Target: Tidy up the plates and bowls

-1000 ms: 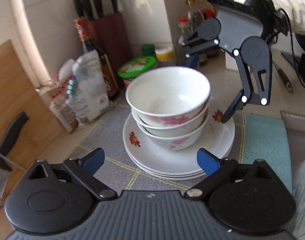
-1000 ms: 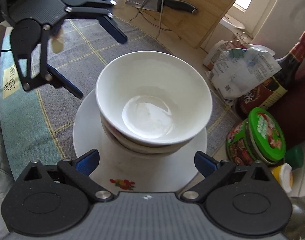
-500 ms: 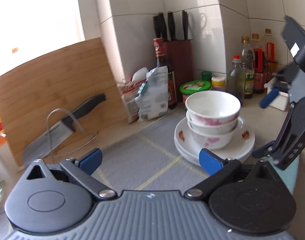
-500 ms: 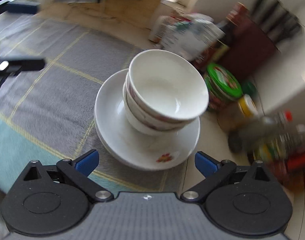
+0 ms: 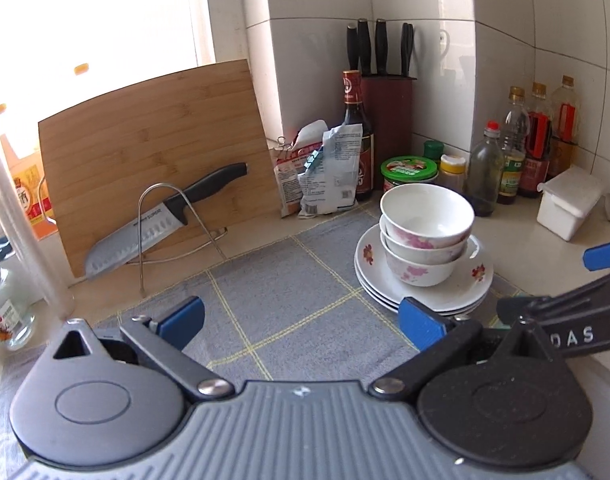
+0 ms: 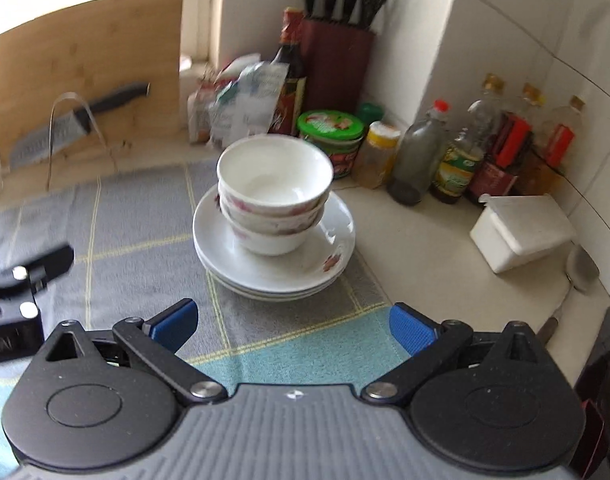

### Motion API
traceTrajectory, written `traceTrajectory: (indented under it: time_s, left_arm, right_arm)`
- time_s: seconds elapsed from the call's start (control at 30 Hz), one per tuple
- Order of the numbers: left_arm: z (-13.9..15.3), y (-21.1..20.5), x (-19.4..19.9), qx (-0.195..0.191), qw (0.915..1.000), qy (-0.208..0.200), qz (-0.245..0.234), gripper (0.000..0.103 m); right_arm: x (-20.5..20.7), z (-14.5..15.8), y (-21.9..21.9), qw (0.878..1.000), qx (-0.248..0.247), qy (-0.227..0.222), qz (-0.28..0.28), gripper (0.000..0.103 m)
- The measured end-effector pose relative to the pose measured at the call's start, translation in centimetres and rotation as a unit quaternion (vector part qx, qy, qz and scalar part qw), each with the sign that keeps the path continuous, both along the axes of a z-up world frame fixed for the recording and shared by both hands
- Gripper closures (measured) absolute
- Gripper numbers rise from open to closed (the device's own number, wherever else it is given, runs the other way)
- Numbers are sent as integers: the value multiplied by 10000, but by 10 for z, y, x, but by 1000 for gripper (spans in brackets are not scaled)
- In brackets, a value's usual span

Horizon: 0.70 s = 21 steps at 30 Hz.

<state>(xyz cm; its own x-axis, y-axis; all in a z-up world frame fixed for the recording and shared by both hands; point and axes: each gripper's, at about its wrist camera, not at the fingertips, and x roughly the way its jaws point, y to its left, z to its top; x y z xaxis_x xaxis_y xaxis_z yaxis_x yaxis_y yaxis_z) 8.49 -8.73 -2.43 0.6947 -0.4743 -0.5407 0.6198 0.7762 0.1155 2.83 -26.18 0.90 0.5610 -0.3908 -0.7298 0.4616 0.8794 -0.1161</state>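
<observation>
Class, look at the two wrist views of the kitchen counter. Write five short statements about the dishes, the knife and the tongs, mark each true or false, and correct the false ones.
1. Three white floral bowls sit nested on the stack of white plates. True.
2. The left tongs are shut on a bowl. False: they are open and hold nothing.
3. The black-handled kitchen knife lies flat on the grey checked cloth. False: it rests tilted in a wire stand against the bamboo cutting board.
4. The right tongs are open and empty. True.
5. The green-lidded tub stands on the plates. False: it stands on the counter behind them.
</observation>
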Motion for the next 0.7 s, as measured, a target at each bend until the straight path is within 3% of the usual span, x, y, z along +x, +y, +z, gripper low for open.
traceTrajectory:
  time_s: [0.33, 0.7]
  left_arm:
    - [7, -3, -17, 140, 9994, -7, 325, 1]
    - [14, -11, -24, 103, 9995, 16, 311, 1]
  right_arm:
    - [-22, 15, -4, 9989, 102, -438, -126, 0]
    - [-32, 18, -12, 9983, 220, -527, -142, 0]
